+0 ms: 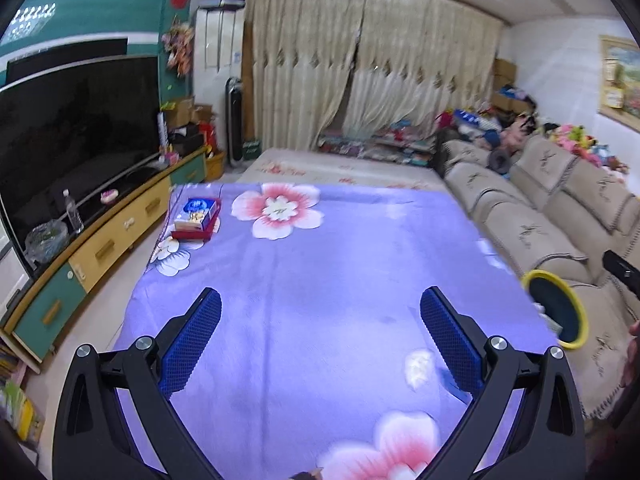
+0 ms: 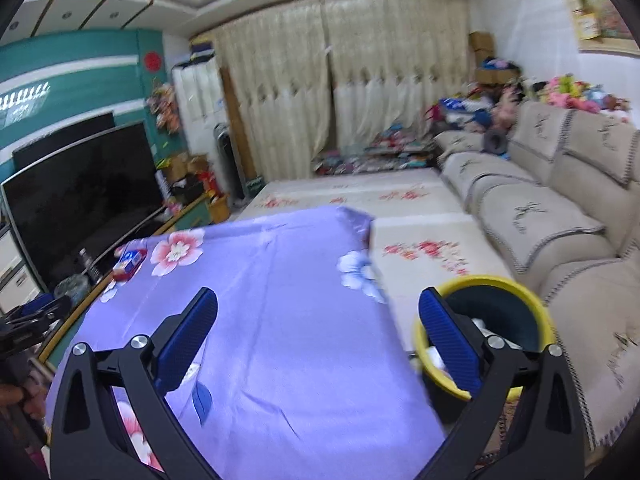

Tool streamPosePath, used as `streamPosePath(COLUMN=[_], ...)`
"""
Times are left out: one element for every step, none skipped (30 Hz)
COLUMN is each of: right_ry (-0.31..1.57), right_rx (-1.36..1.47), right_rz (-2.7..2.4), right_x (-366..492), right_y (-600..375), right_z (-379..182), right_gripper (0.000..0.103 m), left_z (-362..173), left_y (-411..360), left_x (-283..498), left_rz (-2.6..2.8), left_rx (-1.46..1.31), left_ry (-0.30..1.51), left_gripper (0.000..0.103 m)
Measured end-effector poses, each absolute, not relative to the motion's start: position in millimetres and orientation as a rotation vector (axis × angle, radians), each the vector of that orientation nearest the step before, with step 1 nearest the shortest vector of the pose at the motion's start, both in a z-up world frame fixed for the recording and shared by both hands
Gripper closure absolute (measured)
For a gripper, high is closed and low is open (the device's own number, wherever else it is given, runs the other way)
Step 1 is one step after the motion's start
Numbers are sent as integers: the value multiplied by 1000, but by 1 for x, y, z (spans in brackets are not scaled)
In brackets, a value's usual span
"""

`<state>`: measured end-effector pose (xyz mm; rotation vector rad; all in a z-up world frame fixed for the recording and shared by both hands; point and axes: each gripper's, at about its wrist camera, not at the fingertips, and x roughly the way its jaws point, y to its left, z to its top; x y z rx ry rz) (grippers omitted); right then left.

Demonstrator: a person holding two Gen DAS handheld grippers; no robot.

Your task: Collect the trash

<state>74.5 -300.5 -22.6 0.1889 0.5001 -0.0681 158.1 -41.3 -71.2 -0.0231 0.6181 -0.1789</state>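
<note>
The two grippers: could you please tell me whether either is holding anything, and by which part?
Nothing is held. The left gripper and the right gripper both stand open and empty above the purple flowered cloth.

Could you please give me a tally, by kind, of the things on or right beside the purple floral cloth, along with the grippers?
Grippers, both open and holding nothing: 2, left gripper and right gripper
Red trays holding a blue and white packet: 1, red tray
Yellow-rimmed bins with white scraps inside: 1, yellow-rimmed bin
Total: 4
</note>
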Motion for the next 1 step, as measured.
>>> streamPosePath(right_ry=[520], right_rx=[197], right_rz=[-39], right_x=[94], right_y=[-297], right_z=[-30], right_gripper=[7], left_z=[-80], left_y=[-40], left_x=[174], left_rz=[-171], left_rx=[-20], left_ry=[643], left_gripper=[5])
